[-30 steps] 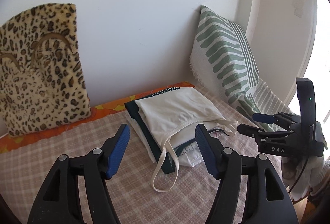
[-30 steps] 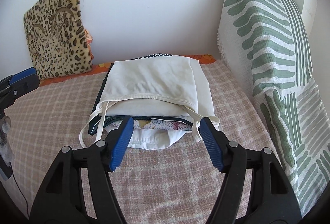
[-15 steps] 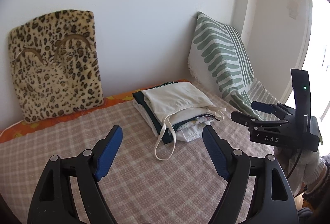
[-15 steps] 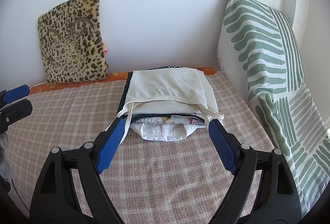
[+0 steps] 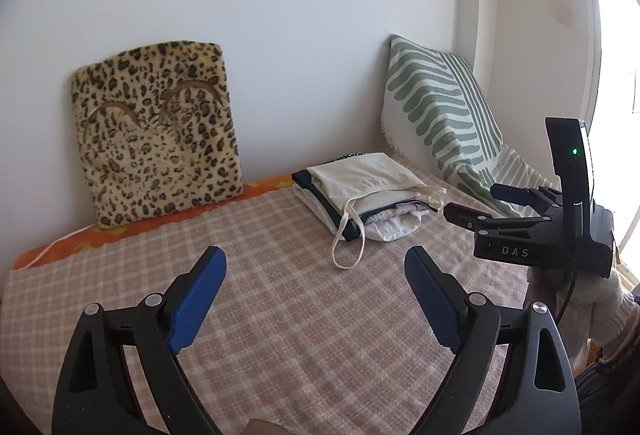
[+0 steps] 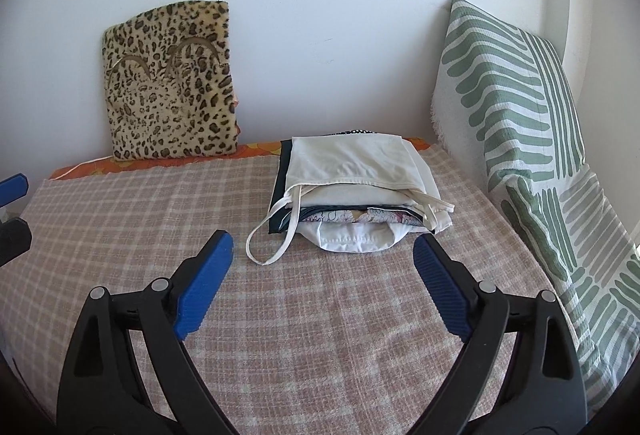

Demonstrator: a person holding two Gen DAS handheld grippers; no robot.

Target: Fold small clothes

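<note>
A stack of folded small clothes point(image 5: 362, 191) point(image 6: 352, 191) lies at the back of the checked blanket point(image 5: 280, 295) point(image 6: 320, 315), a cream top on it with one strap looping onto the blanket. My left gripper point(image 5: 316, 263) hovers well short of the stack, its jaws still opening and empty. My right gripper point(image 6: 323, 249) also hangs back from the stack, jaws opening with only blanket between them. In the left wrist view the right gripper point(image 5: 476, 201) shows from the side, to the right of the stack. The left gripper's fingertips point(image 6: 12, 187) peek in at the right wrist view's left edge.
A leopard-print cushion point(image 5: 156, 139) point(image 6: 172, 83) leans on the white wall at the back left. A green-striped pillow point(image 5: 436, 115) point(image 6: 520, 131) stands along the right side. An orange sheet point(image 5: 120, 231) shows at the blanket's far edge. A bright window is at far right.
Both grippers have drawn back from the stack, which now looks smaller and farther off. Both pairs of jaws have spread wider. The clothes lie as before.
</note>
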